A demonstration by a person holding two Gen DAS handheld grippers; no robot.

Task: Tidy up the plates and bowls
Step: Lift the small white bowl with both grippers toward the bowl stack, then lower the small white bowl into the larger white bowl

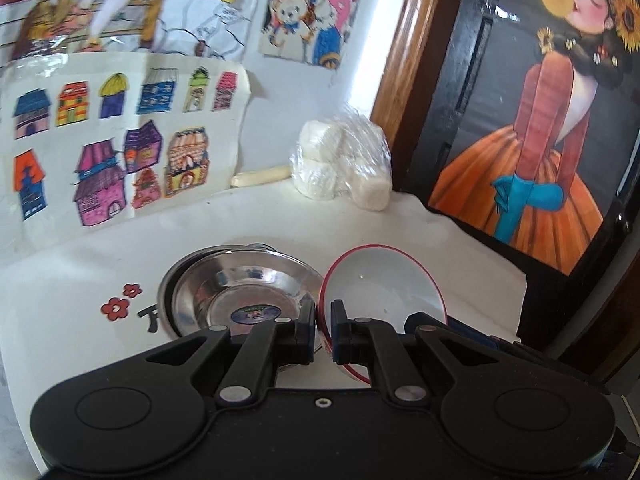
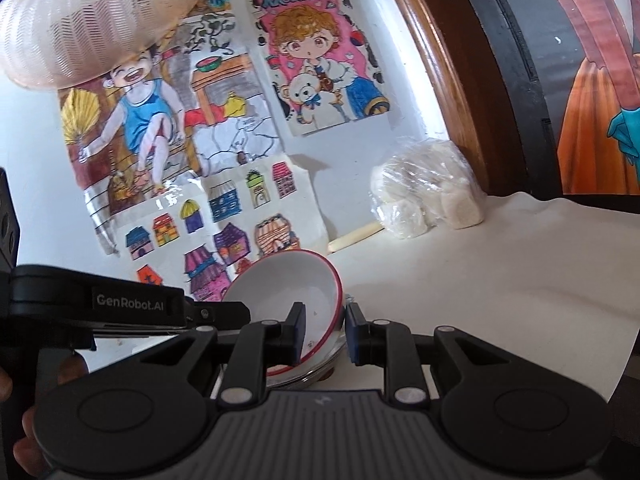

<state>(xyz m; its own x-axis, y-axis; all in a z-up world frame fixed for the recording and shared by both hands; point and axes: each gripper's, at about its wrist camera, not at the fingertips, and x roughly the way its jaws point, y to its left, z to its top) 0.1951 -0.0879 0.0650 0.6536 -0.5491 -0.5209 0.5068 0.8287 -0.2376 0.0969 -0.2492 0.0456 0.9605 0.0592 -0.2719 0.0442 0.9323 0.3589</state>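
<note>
Left wrist view shows the left gripper (image 1: pixel 323 322) pinched tight on the rim of a white bowl (image 1: pixel 384 280) with a red edge, holding it tilted on its side, just right of a stack of steel plates (image 1: pixel 240 292) lying on a white cloth (image 1: pixel 80 360).

From the right wrist view, the same bowl (image 2: pixel 288 300) hangs over shiny plates (image 2: pixel 320 368), and the left gripper (image 2: pixel 224 312) comes in from the left to its rim. The right gripper (image 2: pixel 324 332) has its jaws a little apart with the near rim of the bowl between them; whether its pads press on the rim I cannot tell. A bag of white lumps (image 2: pixel 424 196) sits far right by the wall, well apart from the dishes.

The step in hand looks like setting the bowl onto or beside the plates. To do it well, level the bowl first so its foot comes down flat, lower it slowly over the middle of the stack, and let go only when it rests. A thin rim held on one side can twist or slip, so keep the wrist steady and avoid knocking the plates.
</note>
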